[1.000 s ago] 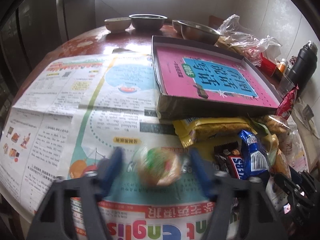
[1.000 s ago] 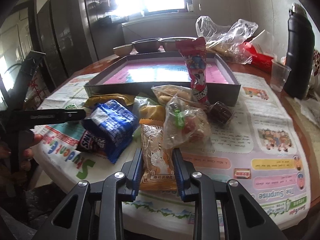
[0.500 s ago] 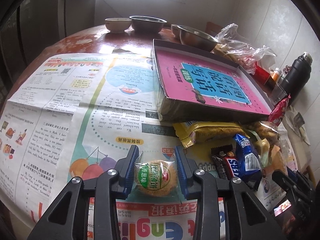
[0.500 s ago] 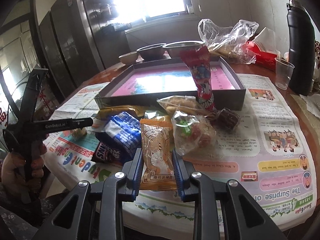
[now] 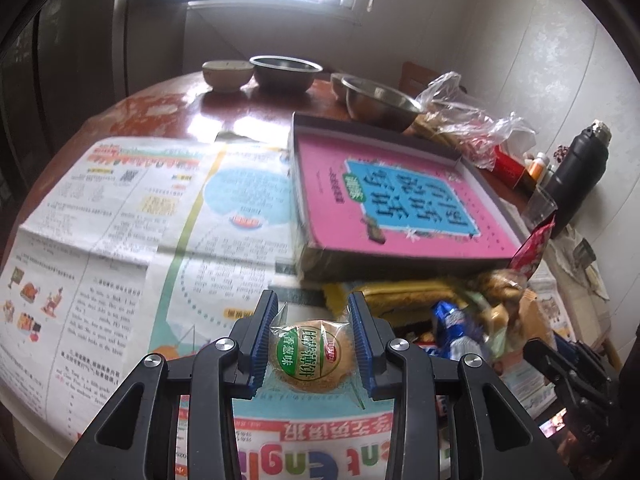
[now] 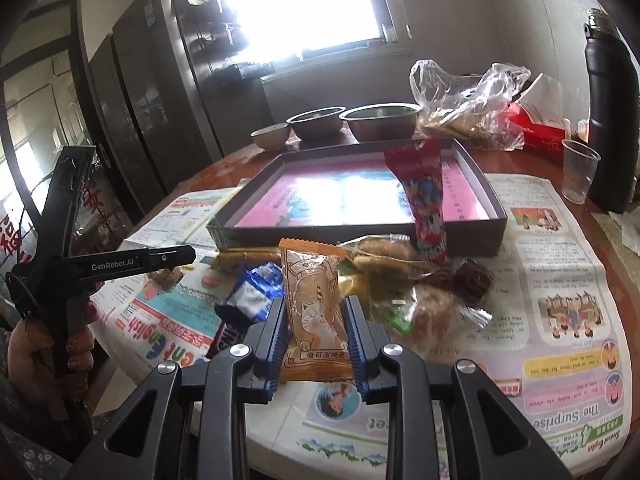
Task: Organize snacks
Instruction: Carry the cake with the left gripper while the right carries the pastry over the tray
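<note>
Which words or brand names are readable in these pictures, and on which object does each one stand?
"GenRobot.AI": black left gripper handle.
"The Surprise": newspaper, printed upside down.
"香葱味": round biscuit's green label.
Orange cat packet, pink box print: too blurred.

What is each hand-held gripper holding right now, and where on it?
Left hand-held gripper: round wrapped biscuit, pinched across its sides. Right hand-held gripper: orange cat-print snack packet, clamped by its lower side edges.

Black left tool (image 5: pixel 312 340) with blue ridged pads, golden-brown biscuit (image 5: pixel 311 354) under a green round label, orange packet (image 6: pixel 316 316) printed with a cat, pink tray (image 5: pixel 400 196) with a blue panel, red snack sachet (image 6: pixel 426 196), reddish-brown table (image 5: pixel 160 108).
</note>
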Demonstrator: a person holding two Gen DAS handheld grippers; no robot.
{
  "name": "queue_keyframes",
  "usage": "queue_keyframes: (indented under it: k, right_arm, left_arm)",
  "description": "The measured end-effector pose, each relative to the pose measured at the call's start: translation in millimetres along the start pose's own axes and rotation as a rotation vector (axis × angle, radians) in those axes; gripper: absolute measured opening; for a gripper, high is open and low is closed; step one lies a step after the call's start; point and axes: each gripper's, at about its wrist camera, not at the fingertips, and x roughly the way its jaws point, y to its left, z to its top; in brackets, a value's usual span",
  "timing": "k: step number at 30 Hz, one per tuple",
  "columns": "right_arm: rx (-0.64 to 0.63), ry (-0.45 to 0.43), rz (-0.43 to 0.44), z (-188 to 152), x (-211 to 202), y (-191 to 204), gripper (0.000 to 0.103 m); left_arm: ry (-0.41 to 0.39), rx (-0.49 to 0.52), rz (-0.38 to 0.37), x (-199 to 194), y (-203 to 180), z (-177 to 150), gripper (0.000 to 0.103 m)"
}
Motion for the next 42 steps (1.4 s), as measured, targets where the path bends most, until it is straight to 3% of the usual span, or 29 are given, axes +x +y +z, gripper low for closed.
queue_keyframes:
  k: [26, 42]
  right_arm:
    - [0.04, -0.122, 0.034, 62, 14, -9, 0.029]
    - [0.093, -0.091, 0.012, 84, 52, -25, 0.029]
  left_arm:
    - [-0.095, 0.032, -0.064, 16, -41, 75, 0.038]
    - [-0.042, 0.022, -0.089, 58, -50, 87, 0.038]
